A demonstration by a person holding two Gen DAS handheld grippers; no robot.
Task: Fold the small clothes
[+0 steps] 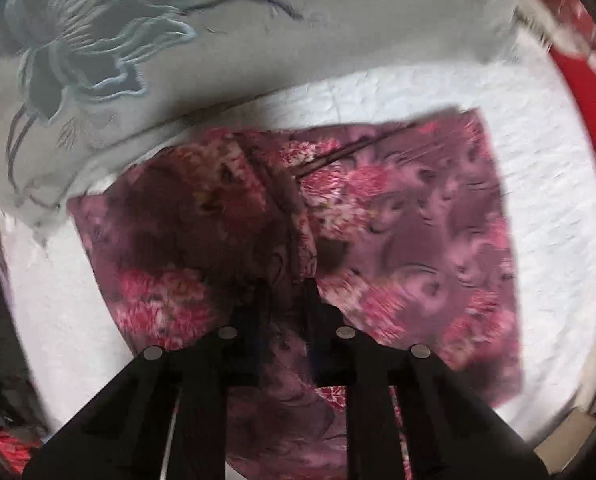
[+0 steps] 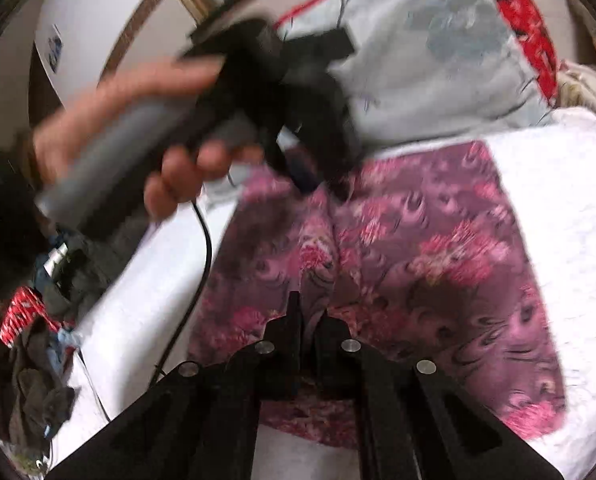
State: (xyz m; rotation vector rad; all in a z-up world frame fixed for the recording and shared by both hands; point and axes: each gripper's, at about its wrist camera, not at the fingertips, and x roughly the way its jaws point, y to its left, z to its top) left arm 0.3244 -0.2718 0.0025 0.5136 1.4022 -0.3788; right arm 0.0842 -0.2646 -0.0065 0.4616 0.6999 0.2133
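Both grippers are down on a pink and purple flowery cloth [image 1: 409, 216] that lies spread on a white bed cover [image 1: 545, 184].

From the left wrist camera, the left gripper [image 1: 286, 284] points down at the middle of the cloth. Its two black fingers [image 1: 258, 304] are close together, and a raised fold of the cloth sits between them. It looks pinched, but the picture is blurry there. The cloth spreads out to the left and to the right of this fold. Far behind it lies a pale grey sheet [image 1: 226, 52] with a big dark flower printed on it. Something red [image 1: 581, 92] shows at the far right edge.

From the right wrist camera, the right gripper [image 2: 309, 312] has its fingers pressed together on a ridge of the same cloth, near its near edge. The ridge runs from there away to the far side. At that far end is the other gripper, held in a person's hand [image 2: 146, 120]. That hand wraps around a grey handle [image 2: 110, 168]. A thin black cable [image 2: 202, 256] hangs down from it across the white cover. On the left, off the cover, lies a dark heap of other clothes [image 2: 38, 392].
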